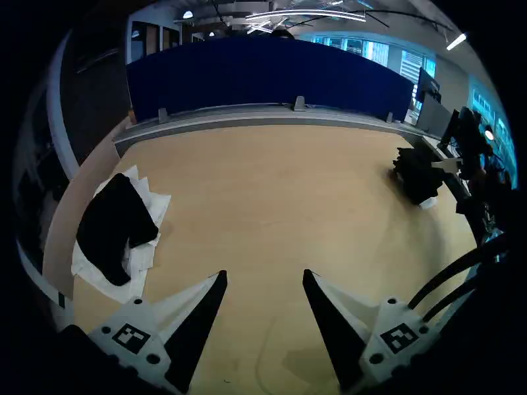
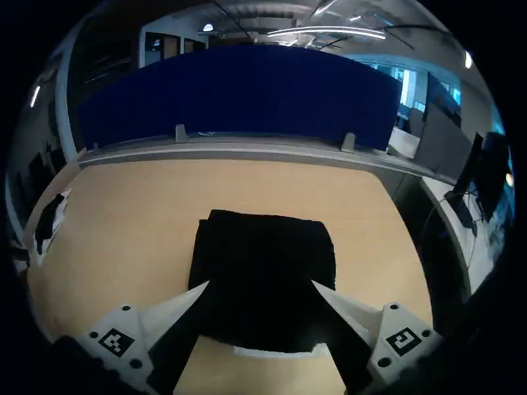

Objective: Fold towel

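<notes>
Beyond black towel point(image 2: 263, 263) — blue partition point(image 2: 244, 99)

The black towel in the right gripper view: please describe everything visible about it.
The black towel looks like soft cloth folded into a rough rectangle with a layered left edge. It lies flat on the wooden table. A white strip shows at its near edge. The open right gripper straddles its near part.

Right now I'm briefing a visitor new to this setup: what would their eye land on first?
First, the folded black towel lying square on the pale wooden table, between the open fingers of the right gripper. Next, the tall blue partition along the table's far edge, and in the left gripper view a heap of black and white cloths by the table's left edge.
</notes>
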Tool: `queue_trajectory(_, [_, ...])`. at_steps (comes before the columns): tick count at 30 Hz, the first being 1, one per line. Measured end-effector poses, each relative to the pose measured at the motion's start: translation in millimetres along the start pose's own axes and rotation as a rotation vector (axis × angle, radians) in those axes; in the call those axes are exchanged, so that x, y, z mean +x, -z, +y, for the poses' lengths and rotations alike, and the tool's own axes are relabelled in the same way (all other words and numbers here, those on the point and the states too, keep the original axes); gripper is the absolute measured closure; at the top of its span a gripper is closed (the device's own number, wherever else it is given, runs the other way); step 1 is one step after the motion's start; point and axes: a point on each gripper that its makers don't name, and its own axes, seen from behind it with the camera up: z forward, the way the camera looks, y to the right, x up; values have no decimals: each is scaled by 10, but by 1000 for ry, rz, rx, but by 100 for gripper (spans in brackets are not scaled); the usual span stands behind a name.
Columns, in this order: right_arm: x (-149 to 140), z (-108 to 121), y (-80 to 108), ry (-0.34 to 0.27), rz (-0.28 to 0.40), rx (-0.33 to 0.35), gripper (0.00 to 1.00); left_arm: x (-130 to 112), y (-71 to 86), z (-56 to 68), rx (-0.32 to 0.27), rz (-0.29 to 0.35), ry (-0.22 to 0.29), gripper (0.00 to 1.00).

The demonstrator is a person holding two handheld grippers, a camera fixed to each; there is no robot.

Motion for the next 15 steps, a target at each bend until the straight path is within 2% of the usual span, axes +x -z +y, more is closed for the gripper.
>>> queue_trajectory(6, [-156,-19,73,-14,-1,-4,0,-9,20,26,-5,0,-3,15])
queue_trajectory(15, [-382,93,-1,10,-42,-29,0,-13,34,50,-7,2,-6,15])
